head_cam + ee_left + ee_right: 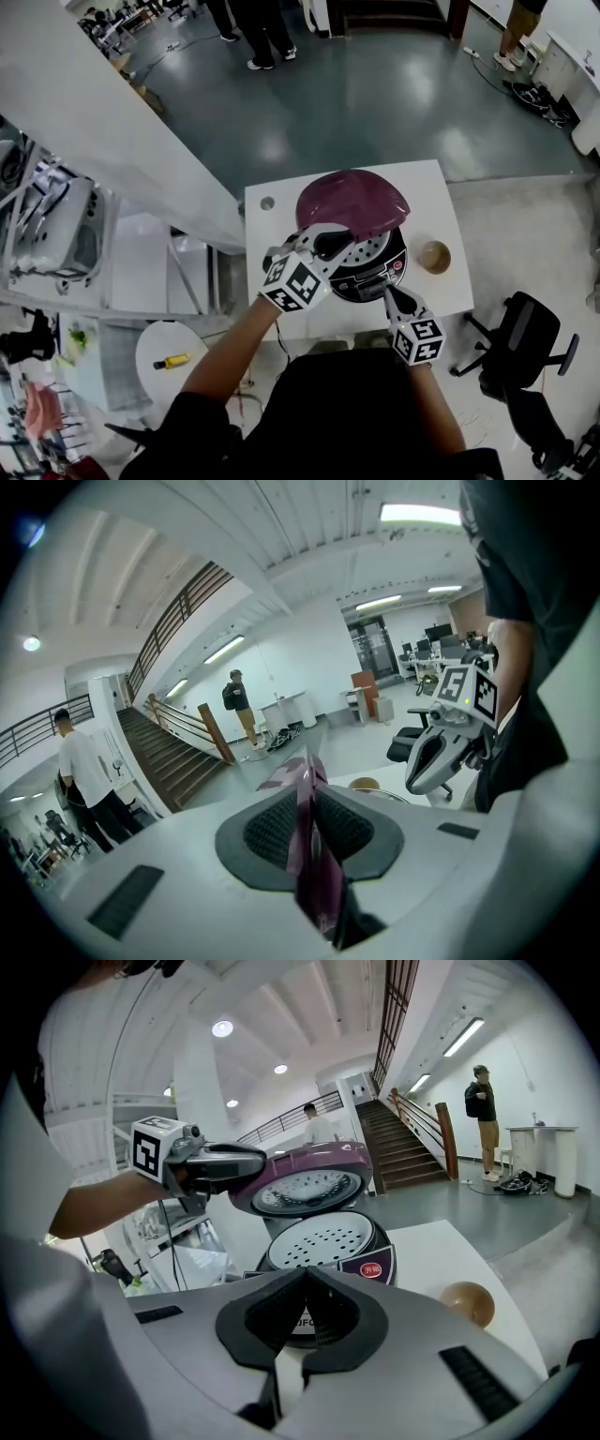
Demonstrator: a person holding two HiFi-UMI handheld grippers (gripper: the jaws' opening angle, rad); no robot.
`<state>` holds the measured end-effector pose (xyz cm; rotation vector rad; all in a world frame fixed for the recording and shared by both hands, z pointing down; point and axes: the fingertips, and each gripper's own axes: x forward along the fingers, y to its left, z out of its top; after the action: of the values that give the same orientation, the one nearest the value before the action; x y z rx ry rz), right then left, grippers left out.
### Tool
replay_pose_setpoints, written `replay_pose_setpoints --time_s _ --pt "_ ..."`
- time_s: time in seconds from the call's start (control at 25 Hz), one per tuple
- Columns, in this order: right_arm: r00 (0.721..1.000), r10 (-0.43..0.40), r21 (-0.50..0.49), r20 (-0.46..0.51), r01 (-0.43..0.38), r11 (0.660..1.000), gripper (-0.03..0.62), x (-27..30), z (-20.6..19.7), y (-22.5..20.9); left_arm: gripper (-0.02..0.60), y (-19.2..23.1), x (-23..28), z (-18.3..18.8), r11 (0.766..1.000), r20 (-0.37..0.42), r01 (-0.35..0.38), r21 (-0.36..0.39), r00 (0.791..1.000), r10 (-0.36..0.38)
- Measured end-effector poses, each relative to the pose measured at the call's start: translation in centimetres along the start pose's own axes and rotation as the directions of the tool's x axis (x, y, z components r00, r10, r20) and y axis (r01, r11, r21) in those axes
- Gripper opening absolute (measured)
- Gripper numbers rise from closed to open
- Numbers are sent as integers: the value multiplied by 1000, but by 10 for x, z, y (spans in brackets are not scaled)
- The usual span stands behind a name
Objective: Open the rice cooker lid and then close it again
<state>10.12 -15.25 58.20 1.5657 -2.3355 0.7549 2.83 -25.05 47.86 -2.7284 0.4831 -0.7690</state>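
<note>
The rice cooker (pixel 377 269) stands on a white table (pixel 277 222), its purple lid (pixel 352 202) raised partway over the perforated inner plate (pixel 323 1239). My left gripper (pixel 339 243) is shut on the lid's front edge; in the left gripper view the purple rim (pixel 307 789) is pinched between the pads. From the right gripper view the lid (pixel 309 1180) hangs tilted above the pot, with the left gripper (pixel 225 1166) on it. My right gripper (pixel 387 292) sits at the cooker's front, jaws shut and empty (pixel 307 1283), just short of the control panel (pixel 375 1267).
A small brown bowl (pixel 434 256) sits on the table right of the cooker. A black office chair (pixel 525 342) stands right of the table, shelving and a round stool (pixel 169 349) to the left. People stand on the far floor near a staircase (pixel 178 761).
</note>
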Motion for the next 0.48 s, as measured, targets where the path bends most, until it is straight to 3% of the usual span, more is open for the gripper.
replay_pose_setpoints --time_s 0.48 --pt "1000 -5 0 1 5 1000 0 -9 -5 8 54 -21 7 -11 1000 -19 10 27 1000 -9"
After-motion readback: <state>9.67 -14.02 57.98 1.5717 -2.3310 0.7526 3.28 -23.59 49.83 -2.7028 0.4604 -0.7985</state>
